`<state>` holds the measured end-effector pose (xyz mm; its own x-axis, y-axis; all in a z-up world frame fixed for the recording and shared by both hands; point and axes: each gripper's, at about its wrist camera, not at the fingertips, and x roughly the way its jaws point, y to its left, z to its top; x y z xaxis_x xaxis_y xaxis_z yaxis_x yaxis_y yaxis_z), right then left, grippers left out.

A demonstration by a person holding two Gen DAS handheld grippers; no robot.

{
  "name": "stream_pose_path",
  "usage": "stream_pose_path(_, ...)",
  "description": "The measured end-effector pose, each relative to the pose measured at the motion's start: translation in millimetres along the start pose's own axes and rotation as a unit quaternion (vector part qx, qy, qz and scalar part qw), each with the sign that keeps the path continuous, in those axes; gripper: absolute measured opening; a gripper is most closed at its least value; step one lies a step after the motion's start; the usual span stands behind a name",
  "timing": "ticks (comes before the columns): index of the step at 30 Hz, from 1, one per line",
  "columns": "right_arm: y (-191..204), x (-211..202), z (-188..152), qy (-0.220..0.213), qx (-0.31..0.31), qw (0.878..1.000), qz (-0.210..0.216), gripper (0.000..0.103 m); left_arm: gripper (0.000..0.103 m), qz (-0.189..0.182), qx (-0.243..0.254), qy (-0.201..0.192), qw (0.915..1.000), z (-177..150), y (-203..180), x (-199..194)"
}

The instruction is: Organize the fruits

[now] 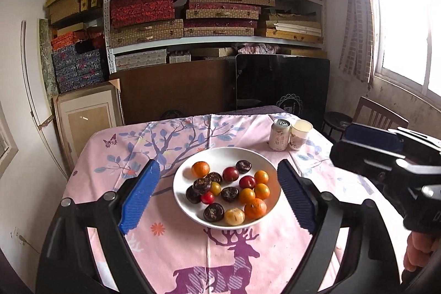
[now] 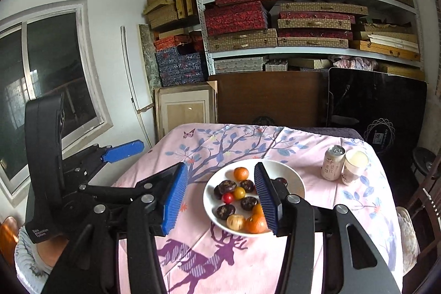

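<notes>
A white plate (image 1: pixel 220 153) sits on the pink tablecloth and holds mixed small fruits. Among them are orange mandarins (image 1: pixel 255 208), dark brown water chestnuts (image 1: pixel 213 212), red fruits (image 1: pixel 230 174) and a yellow tomato (image 1: pixel 215 188). My left gripper (image 1: pixel 218 166) hangs above the near side of the plate, open, with nothing between its blue pads. My right gripper (image 2: pixel 220 167) hovers over the plate's (image 2: pixel 289 178) left part, open and empty, its right pad hiding some fruit. In each view the other gripper shows at the side, away from the plate.
A drink can (image 1: pixel 279 134) and a paper cup (image 1: pixel 300 134) stand together at the table's far right. Shelves stacked with boxes, a framed picture and dark boards fill the wall behind. A wooden chair (image 1: pixel 377 115) stands at the right. A person's hand (image 1: pixel 419 252) holds the right gripper.
</notes>
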<state>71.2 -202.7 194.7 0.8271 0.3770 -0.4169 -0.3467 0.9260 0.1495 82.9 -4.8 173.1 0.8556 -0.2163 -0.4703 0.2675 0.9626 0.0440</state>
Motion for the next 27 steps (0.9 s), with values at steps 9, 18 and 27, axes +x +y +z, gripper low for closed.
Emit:
stream_pose_path(9,-4,-8,-55,0.022,0.003,1.0,-0.005,0.054,0.095,0.031,-0.038,0.013,0.9987,-81,7,-6)
stream_pose_path(18,-18,27,-122,0.075,0.016,0.997,-0.017,0.057,0.098,0.05,-0.079,0.036,0.995,-133,12,26)
stream_pose_path(27,-44,69,-181,0.117,0.061,0.991,-0.037,0.062,0.098,0.076,-0.066,0.077,0.992,-160,5,60)
